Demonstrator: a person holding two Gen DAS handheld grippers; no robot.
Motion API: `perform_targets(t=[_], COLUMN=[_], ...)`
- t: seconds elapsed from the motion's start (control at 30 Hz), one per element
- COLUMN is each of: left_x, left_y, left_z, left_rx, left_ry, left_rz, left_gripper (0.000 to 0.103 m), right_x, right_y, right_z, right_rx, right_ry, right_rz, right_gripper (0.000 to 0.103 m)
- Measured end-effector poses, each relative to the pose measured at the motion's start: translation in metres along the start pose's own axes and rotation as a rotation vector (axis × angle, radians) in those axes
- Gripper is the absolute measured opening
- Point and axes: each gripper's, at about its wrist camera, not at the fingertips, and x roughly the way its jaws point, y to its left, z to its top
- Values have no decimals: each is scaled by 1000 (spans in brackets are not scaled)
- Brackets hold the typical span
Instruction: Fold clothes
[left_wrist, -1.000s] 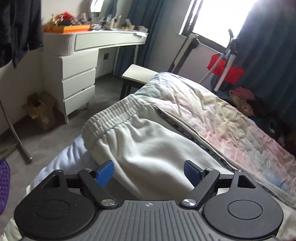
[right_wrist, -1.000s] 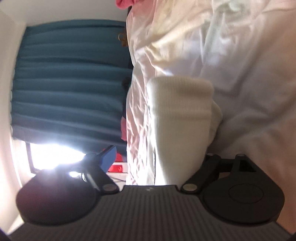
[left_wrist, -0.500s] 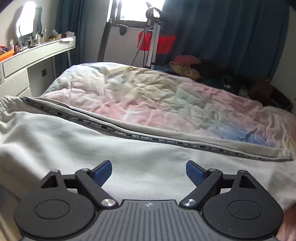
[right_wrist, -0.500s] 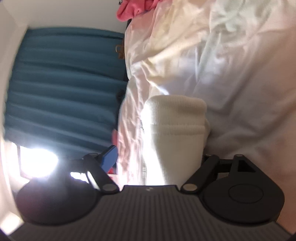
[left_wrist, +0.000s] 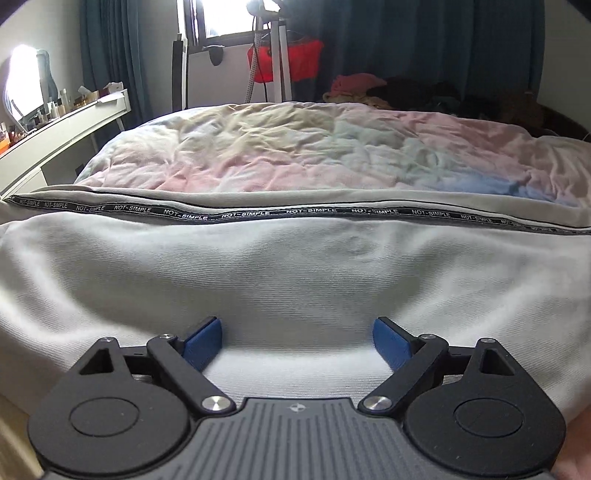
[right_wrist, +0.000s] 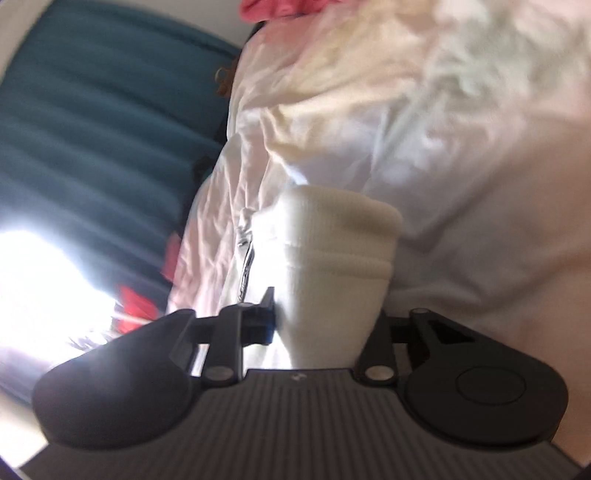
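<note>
Bedspread (left_wrist: 295, 155), pastel and wrinkled, fills most of our left wrist view, dark curtains (left_wrist: 424, 40) behind it. White sweatpants (left_wrist: 295, 266) lie flat across its near edge, with a black "NOT-SIMPLE" side stripe (left_wrist: 295, 212) along the far seam. Our left gripper (left_wrist: 297, 341) sits low at the fabric, jaws wide. Our right gripper (right_wrist: 325, 321) has closed in on the ribbed cuff (right_wrist: 336, 236), blue pad (right_wrist: 269, 325) pressing its side; that view is blurry.

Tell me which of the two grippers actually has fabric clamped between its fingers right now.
The right gripper: its fingers close on the ribbed cuff of the white sweatpants. The left gripper stands open above the cloth.
</note>
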Motion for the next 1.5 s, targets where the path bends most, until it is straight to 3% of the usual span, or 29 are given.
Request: perform_targets(t=[0.17,0.37,0.57,0.73,0.97,1.07,1.17,1.3,1.5], left_x=[1,-3,-16,-40,-65,-67,-64,-62,-68], left_y=[0,7,30,62,103,110,111,108,125], left_z=[1,5,12,23,35,37,37,37,42], left_rx=[5,-26,-131,-202,-298,-307,-323,-333,-356], left_ry=[8,13,30,-26,-100,-110,-100,-104,-180], left_rz=[4,-26,-77,-70,-77,-82,-88,-114,-171], left_gripper=[92,92,89,88,88,88,88,88,88], right_x=[-13,-56,-103,-131,-118,-97,-89,-97,-118], right_y=[42,126,196,223,210,187,160,159,194], right_z=[-6,-46,-129,-219,-345,-391,-424,-422,-420], right_rx=[-157,-529,-913,-1214,-1579,-1748,-1891,-1868,-1736], right_ry=[-71,-252,-384,-429,-269,-134,-76,-77,-86], right_rz=[-58,-18,114,207,318,320,305,308,368], right_gripper=[16,15,14,14,14,14,15,15,15])
